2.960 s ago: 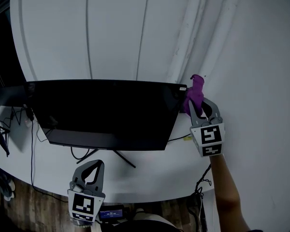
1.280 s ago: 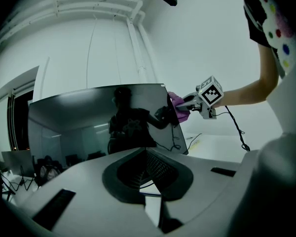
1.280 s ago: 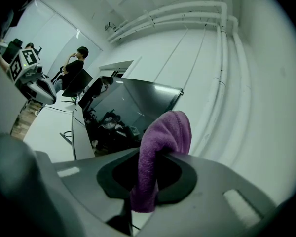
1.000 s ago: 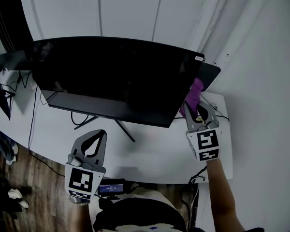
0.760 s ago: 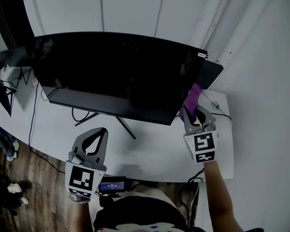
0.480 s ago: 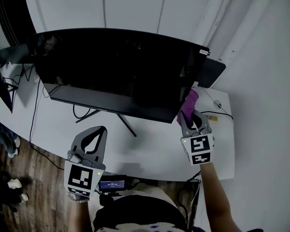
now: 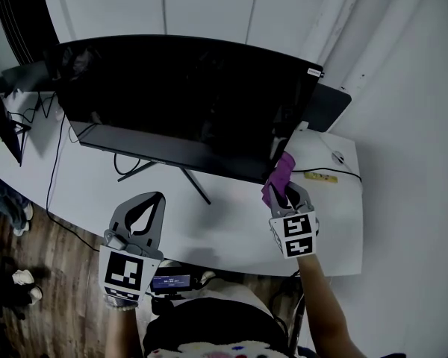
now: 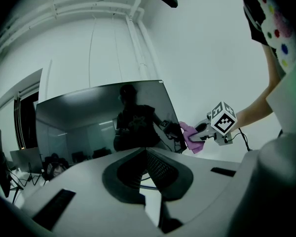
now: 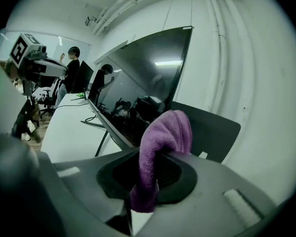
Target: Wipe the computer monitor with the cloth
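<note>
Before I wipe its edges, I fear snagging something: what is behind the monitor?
A dark panel pokes out past the right edge of the monitor, with the white wall beyond. The rest of that panel, and anything else behind the monitor, is hidden.

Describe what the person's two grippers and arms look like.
The left gripper and right gripper are grey plastic, each claw a teardrop-shaped loop, each backed by a white cube with black square markers. The right forearm shows no sleeve.
</note>
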A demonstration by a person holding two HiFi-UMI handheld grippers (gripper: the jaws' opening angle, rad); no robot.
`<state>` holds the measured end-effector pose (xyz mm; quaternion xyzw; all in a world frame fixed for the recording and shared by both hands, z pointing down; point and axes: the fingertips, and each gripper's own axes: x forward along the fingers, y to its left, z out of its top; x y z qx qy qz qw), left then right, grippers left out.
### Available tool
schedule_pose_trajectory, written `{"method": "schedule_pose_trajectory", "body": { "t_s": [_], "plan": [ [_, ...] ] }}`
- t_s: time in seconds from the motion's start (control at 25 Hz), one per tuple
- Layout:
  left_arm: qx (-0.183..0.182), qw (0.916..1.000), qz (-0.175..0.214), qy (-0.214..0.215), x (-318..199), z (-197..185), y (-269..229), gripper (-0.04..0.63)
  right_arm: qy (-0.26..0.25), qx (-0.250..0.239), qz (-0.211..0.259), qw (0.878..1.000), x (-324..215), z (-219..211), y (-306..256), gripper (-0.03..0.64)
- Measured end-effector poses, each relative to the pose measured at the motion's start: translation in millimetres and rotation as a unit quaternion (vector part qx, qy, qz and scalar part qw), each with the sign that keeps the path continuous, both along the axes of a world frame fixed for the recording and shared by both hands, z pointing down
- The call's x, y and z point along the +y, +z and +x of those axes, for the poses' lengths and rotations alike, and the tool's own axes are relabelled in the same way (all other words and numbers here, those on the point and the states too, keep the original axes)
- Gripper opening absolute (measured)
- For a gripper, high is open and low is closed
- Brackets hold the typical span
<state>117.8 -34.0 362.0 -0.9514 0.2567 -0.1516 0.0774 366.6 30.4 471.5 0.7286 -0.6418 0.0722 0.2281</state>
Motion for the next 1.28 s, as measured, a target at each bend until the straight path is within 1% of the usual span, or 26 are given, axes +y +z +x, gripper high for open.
{"method": "schedule_pose_trajectory", "body": {
  "t_s": [0.2,0.4,0.52,0.84,0.96,1.12,1.28],
  "plan": [
    [-0.006,0.9999,0.011,-0.010,-4,-7,-1,0.006,0.008,-0.021,-0.022,1.000,4,-1,24,0.069],
    [-0.007,0.9997,0.010,-0.022,-12,-17,1,0.006,0.014,-0.032,-0.038,0.999,3,-4,40,0.069],
    [0.000,0.9997,0.005,-0.026,-17,-19,1,0.006,0.019,-0.043,-0.047,0.998,1,-6,49,0.069],
    [-0.004,0.9994,0.007,-0.033,-38,-33,7,0.006,0.025,-0.075,-0.058,0.995,-2,-18,61,0.069],
    [0.001,0.9996,0.000,-0.029,-45,-34,7,0.006,0.024,-0.074,-0.065,0.995,-6,-25,66,0.069],
    [-0.007,0.9996,0.002,-0.028,-58,-43,14,0.006,0.021,-0.075,-0.068,0.995,-18,-40,69,0.069],
    [-0.010,0.9996,-0.006,-0.025,-74,-55,18,0.006,0.018,-0.075,-0.070,0.995,-35,-57,67,0.069]
  ]
}}
